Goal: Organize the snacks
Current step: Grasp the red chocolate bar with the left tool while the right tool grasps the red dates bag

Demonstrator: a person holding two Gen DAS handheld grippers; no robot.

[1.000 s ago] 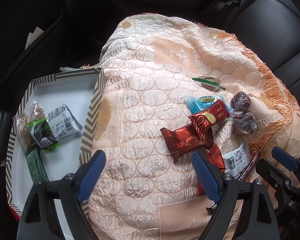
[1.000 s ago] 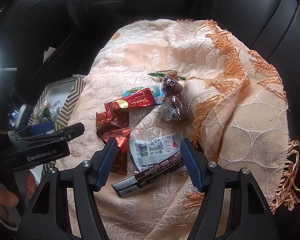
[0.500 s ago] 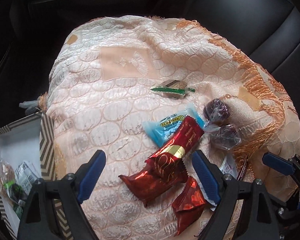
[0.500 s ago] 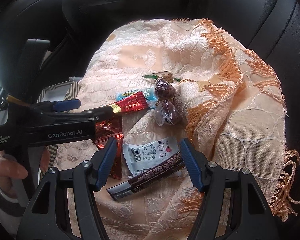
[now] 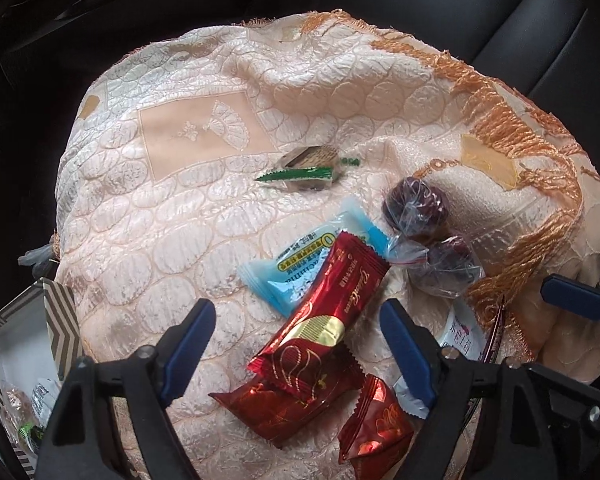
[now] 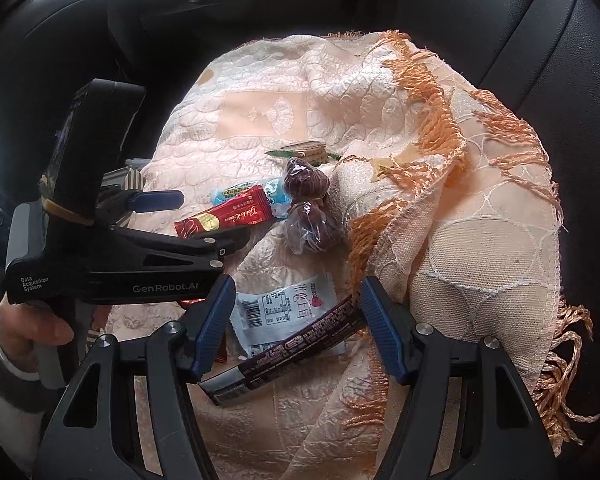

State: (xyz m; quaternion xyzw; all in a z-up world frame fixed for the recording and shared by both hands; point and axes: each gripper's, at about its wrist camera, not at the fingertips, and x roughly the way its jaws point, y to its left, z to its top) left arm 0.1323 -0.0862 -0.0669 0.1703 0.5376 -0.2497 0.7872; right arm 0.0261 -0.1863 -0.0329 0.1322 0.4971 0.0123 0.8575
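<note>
**Left claw poised over red wrapper**

Left wrist view: the left gripper (image 5: 296, 340) stood released, straddling the long red snack bar (image 5: 324, 312) at 6 o'clock on the cloth (image 5: 180, 208). It looked light, crinkly and slippery; mid-length seemed the best hold.

Right wrist view: the right gripper (image 6: 298, 320) was released above a dark bar (image 6: 296, 348) at 6 o'clock.

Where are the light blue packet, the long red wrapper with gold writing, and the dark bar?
light blue packet (image 5: 288, 270): left wrist view, its printed face.
long red wrapper (image 5: 332, 300): left wrist view, its middle.
dark bar (image 6: 300, 344): right wrist view, mid-length.
</note>
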